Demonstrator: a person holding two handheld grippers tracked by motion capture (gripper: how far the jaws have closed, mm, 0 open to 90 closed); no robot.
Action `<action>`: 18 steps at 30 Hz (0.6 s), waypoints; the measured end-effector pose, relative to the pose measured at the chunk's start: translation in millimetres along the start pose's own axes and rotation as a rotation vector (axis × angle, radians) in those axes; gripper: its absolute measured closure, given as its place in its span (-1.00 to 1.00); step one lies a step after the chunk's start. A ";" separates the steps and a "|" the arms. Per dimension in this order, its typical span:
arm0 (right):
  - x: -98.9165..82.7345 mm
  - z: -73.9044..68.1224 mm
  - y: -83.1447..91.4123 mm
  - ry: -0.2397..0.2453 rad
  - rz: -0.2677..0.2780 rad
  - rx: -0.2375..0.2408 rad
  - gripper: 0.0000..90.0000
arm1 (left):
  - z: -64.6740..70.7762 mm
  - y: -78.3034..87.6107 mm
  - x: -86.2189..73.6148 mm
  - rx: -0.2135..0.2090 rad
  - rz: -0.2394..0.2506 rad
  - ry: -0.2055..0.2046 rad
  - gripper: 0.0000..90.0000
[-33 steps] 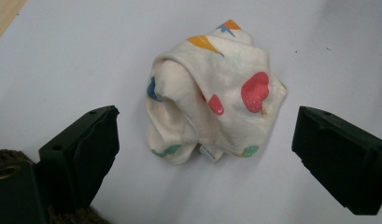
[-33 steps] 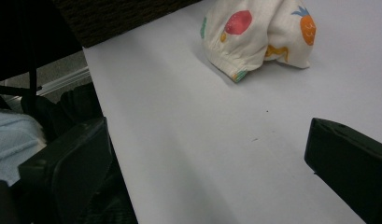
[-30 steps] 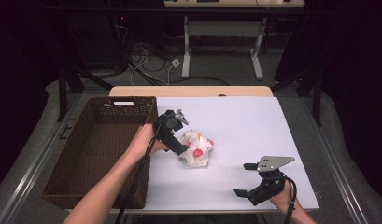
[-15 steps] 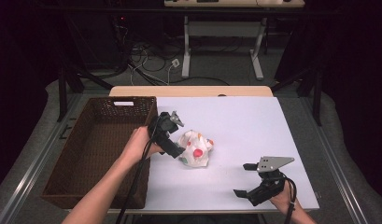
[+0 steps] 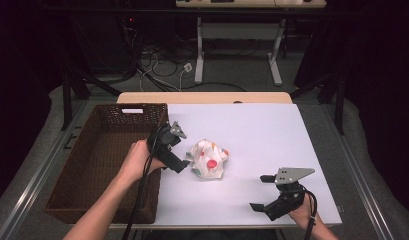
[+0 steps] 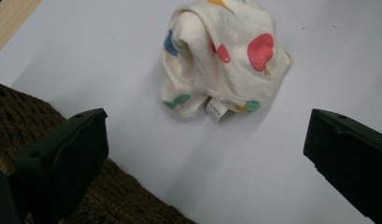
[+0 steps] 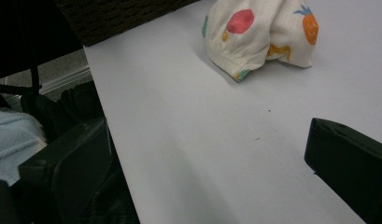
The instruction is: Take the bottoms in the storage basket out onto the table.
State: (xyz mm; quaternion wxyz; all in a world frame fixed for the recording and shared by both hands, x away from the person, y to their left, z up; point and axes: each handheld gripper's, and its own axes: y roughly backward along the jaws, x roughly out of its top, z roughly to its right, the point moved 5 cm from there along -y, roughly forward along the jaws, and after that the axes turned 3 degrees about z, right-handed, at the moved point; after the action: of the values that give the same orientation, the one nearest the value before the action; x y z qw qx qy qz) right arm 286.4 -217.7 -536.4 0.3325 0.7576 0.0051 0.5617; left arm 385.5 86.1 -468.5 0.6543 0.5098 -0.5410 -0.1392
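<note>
**Cloth lies loose on the table, both grippers open**

The cloth (image 5: 208, 160), a cream bundle printed with coloured fruit, sits crumpled on the white table (image 5: 252, 130), just right of the basket (image 5: 99, 160) in the high view. Nothing holds it. In the left gripper view it lies ahead of the jaws with bare tabletop between, a small white label (image 6: 215, 109) showing at its near edge.

The left gripper (image 5: 179, 152) hovers at the basket's right rim, just beside the cloth and pointing toward it. Its jaws have just been opening and now stand spread wide, with nothing between them; the basket's woven rim shows under the left jaw in its own view.

The right gripper (image 5: 262, 192) rests near the table's front right corner, well apart from the cloth. Its jaws are spread too and grasp nothing. In the right gripper view the cloth (image 7: 258, 35) lies far ahead of it across bare table.
</note>
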 end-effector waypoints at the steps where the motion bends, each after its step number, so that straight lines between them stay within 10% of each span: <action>1: -0.1 0.4 -0.1 0.003 -0.001 0.001 -1.00 | 0.3 1.4 -1.4 0.007 0.002 0.004 -1.00; 18: 0.2 -0.3 -0.2 0.001 -0.004 -0.003 -1.00 | 4.2 20.8 -23.6 0.037 0.018 0.023 -1.00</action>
State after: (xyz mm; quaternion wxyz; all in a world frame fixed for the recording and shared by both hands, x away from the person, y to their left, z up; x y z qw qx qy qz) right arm 286.3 -217.3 -536.3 0.3345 0.7569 0.0059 0.5614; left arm 365.3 110.4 -465.3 0.6521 0.5187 -0.5404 -0.1173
